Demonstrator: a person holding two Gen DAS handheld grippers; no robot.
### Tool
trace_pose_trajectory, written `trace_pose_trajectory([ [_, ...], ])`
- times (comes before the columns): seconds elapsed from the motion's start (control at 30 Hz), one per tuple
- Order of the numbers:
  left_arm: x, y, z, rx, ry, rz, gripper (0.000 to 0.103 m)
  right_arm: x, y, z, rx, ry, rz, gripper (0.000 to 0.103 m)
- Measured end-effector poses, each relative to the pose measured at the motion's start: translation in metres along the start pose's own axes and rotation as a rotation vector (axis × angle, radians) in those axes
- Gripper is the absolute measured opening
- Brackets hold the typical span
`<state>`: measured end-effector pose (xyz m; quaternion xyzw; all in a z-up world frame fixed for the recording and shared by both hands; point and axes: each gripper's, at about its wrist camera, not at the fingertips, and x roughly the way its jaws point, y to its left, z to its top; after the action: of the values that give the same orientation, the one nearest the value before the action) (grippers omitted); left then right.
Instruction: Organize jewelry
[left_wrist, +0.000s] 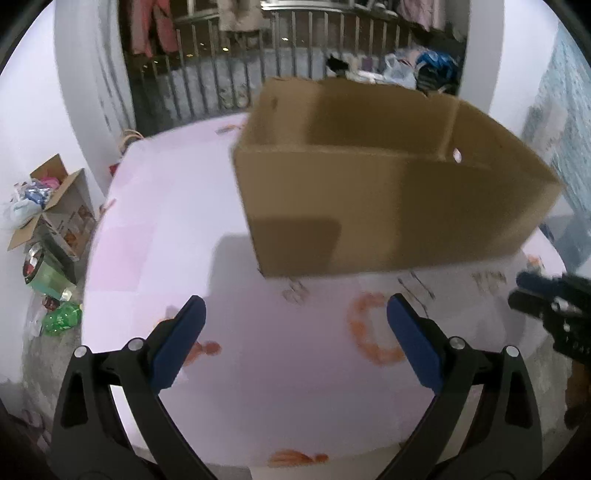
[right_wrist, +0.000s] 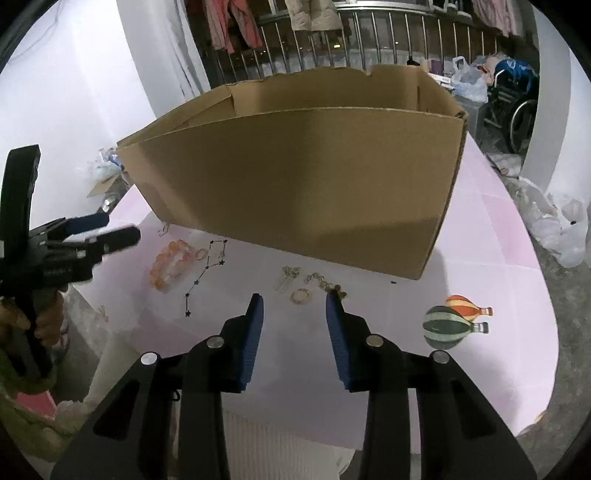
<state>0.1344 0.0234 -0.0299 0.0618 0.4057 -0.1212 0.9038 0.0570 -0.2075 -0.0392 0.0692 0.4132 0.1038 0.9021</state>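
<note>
Both grippers' jaws parted and empty, small gold ring (right_wrist: 300, 296), peach bead bracelet (right_wrist: 171, 266), cardboard box (right_wrist: 295, 177) behind

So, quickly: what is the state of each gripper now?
Left gripper: open, holding nothing.
Right gripper: open, nothing held, small pale ring just ahead.

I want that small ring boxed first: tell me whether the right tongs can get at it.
Probably yes. The right tongs stand open, with the small ring on the table just ahead of them and nothing in between.
</note>
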Motion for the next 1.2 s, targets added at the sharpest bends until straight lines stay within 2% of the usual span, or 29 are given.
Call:
trace_pose_trajectory([
  [0.1, 0.005, 0.006, 0.004, 0.001, -0.011, 0.014, 0.093, 0.006, -0.003, 0.002, 0.019, 0.009, 0.015, 0.034],
  [0.27, 0.028, 0.011, 0.006, -0.026, 0.052, -0.03, 0.057, 0.013, -0.004, 0.006, 0.032, 0.018, 0.023, 0.034],
  [0.43, 0.047, 0.015, 0.006, -0.07, 0.091, -0.054, 0.041, 0.014, -0.006, 0.007, 0.038, 0.02, 0.014, 0.034],
  [0.53, 0.055, 0.009, 0.002, -0.052, 0.122, -0.027, 0.031, 0.014, -0.007, 0.008, 0.048, 0.023, 0.01, 0.034],
  [0.6, 0.057, 0.005, 0.001, -0.027, 0.118, 0.006, 0.028, 0.013, -0.007, 0.008, 0.05, 0.021, 0.009, 0.034],
  [0.7, 0.058, 0.004, 0.001, -0.028, 0.112, 0.012, 0.026, 0.013, -0.007, 0.008, 0.053, 0.023, 0.009, 0.034],
  [0.8, 0.057, 0.001, 0.0, -0.009, 0.109, 0.009, 0.02, 0.014, -0.006, 0.006, 0.052, 0.03, 0.008, 0.034],
  [0.87, 0.057, -0.002, 0.0, 0.011, 0.109, 0.012, 0.01, 0.013, -0.005, 0.009, 0.055, 0.029, 0.012, 0.034],
  [0.93, 0.057, -0.004, 0.0, 0.021, 0.11, 0.016, 0.01, 0.012, -0.004, 0.01, 0.053, 0.025, 0.008, 0.034],
  [1.03, 0.055, 0.002, -0.001, -0.008, 0.112, 0.002, 0.009, 0.011, -0.005, 0.011, 0.052, 0.021, 0.008, 0.034],
  [1.07, 0.054, 0.005, -0.002, -0.014, 0.106, 0.003, 0.0, 0.01, -0.005, 0.011, 0.051, 0.02, 0.007, 0.034],
  [1.2, 0.046, 0.011, -0.003, -0.05, 0.109, -0.025, 0.0, 0.007, -0.005, 0.011, 0.048, 0.017, 0.0, 0.034],
])
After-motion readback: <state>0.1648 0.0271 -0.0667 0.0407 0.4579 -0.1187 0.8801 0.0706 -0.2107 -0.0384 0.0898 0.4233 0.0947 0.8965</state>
